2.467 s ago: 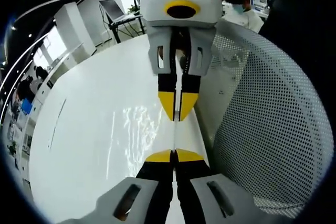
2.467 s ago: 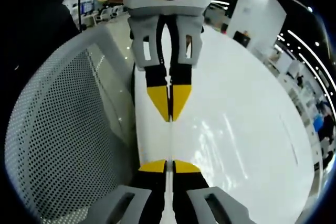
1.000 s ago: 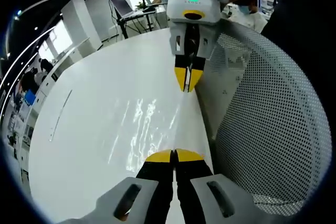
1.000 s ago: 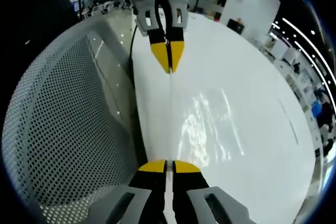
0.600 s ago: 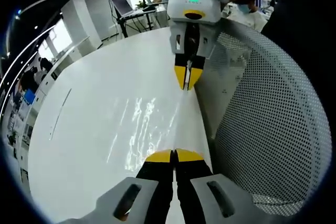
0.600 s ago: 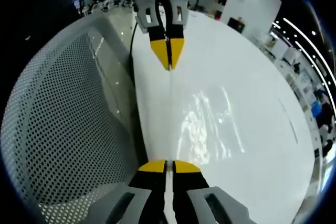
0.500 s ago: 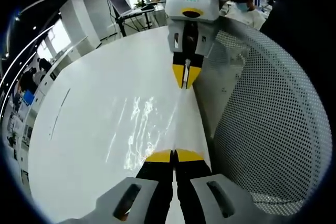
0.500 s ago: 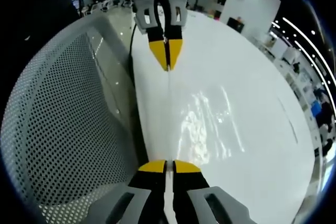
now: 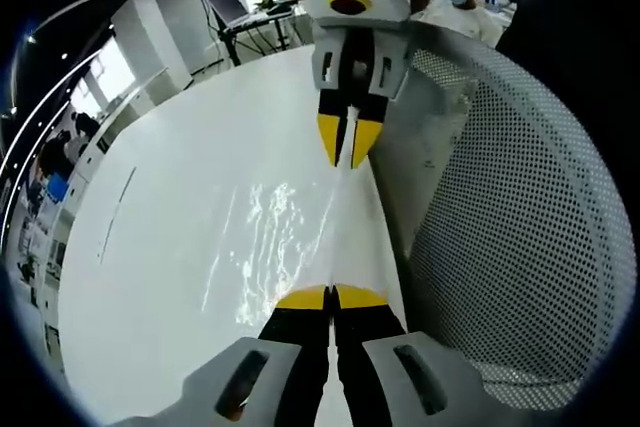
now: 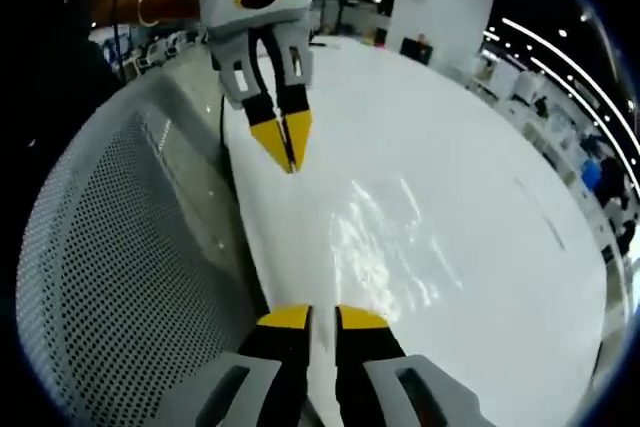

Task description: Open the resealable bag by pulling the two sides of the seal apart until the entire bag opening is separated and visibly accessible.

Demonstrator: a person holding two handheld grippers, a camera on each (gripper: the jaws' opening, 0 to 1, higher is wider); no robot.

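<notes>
While clamped on bag [image 9: 345,237] edge, left gripper [image 9: 331,297] pressed tight. Right gripper [image 10: 312,317] slightly parted, seal strip between. Over table [image 9: 190,197] edge, beside mesh chair [image 9: 520,247].

The resealable bag [image 9: 335,237] is clear and almost invisible, showing mainly as a thin pale edge and crinkled glare over the white surface [image 9: 190,207]. In the left gripper view that top edge runs taut from the closed left tongs [image 9: 331,296] at the bottom up to the right tongs [image 9: 346,142], whose yellow tips stand slightly parted. In the right gripper view the edge [image 10: 300,247] runs between the right tongs [image 10: 312,319] and the left tongs [image 10: 284,144], held up off the surface.
</notes>
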